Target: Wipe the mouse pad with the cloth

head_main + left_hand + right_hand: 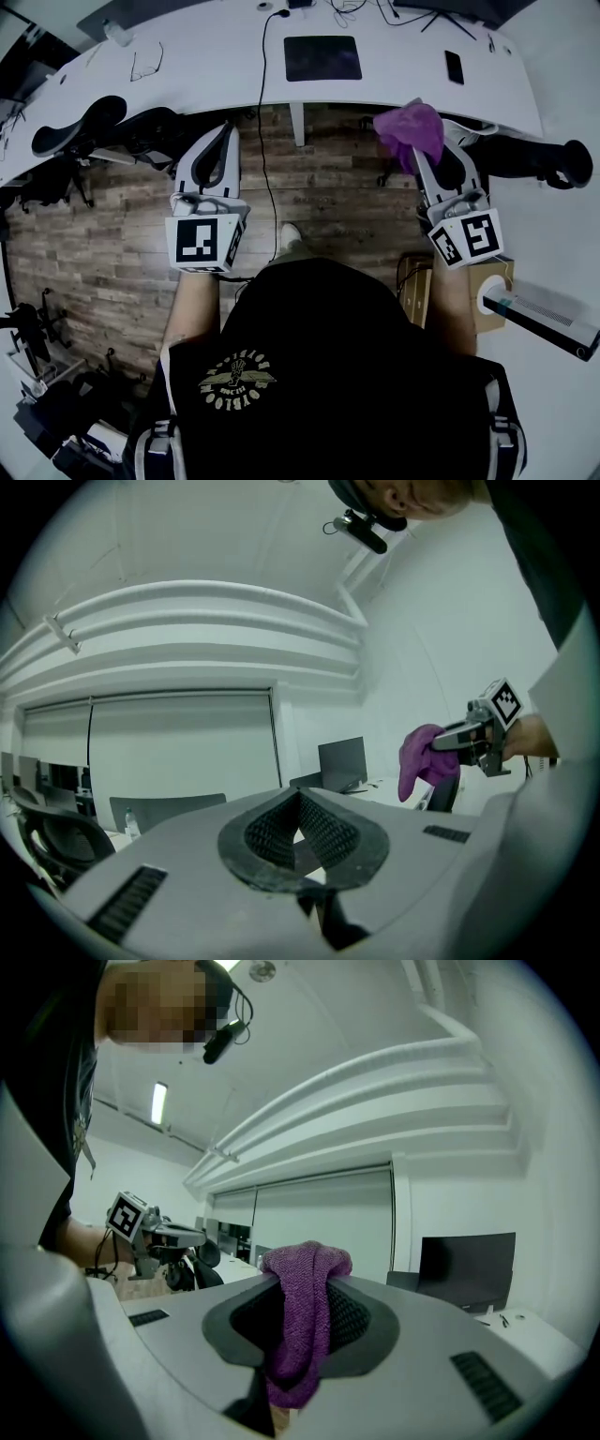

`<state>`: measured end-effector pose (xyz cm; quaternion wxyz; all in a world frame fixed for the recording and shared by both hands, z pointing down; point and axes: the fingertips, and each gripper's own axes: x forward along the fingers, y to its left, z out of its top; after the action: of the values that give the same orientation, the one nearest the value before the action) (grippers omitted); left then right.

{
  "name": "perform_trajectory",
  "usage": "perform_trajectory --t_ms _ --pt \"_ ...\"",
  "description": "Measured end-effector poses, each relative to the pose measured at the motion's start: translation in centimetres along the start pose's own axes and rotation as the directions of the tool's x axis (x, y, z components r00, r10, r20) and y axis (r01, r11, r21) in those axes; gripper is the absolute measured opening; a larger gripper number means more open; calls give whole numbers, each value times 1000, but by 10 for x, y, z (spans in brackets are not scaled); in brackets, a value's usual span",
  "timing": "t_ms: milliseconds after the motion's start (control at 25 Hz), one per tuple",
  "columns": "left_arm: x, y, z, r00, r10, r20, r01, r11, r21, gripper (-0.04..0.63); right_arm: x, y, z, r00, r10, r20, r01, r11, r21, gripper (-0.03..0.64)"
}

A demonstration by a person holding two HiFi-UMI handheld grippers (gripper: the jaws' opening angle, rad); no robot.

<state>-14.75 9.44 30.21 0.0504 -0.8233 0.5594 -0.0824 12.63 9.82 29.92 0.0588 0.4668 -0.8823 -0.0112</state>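
While the person is standing a step back from the white desk (216,70), both grippers are being held up at chest height over the wooden floor rather than over the work surface, so the wiping itself is not yet under way. The right gripper (424,155) is clamping the purple cloth (411,129). Its own view is showing the fabric pinched between the ribbed pads, bunching above the tips and trailing down below them, a hold that looks deep enough for dragging the cloth over a surface without losing it. The left gripper (223,139) is carrying nothing, its jaws lying together with only the dark pads showing. I judge it is being held free either to steady the pad or simply to stay out of the way. The mouse pad (322,58) is lying flat near the middle of the desk, dark and rectangular, well apart from both grippers. A black cable (263,89) is running down the desk on its left in the head view, and a phone (454,67) is lying off to its right. Nothing is resting on the pad, so its whole face is looking open to a wipe. The next move is probably calling for a reach forward and leftward, lowering the loose bunch onto the pad.
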Motion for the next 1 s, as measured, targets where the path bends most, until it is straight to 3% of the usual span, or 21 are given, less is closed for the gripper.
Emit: perform_trajectory --t_ms 160,360,760,1000 --pt "8 11 4 999 -31 14 31 999 7 2 9 2 14 1000 -15 6 15 999 -29 86" --pt "20 39 22 996 -32 88 29 999 37 2 24 2 33 999 -44 17 45 998 -51 86" --pt "35 79 -3 993 -79 82 82 996 -30 3 50 22 51 997 -76 -20 74 991 -109 86" --pt "33 78 -8 992 -90 84 95 994 -54 2 51 22 65 996 -89 -16 86 987 -136 87"
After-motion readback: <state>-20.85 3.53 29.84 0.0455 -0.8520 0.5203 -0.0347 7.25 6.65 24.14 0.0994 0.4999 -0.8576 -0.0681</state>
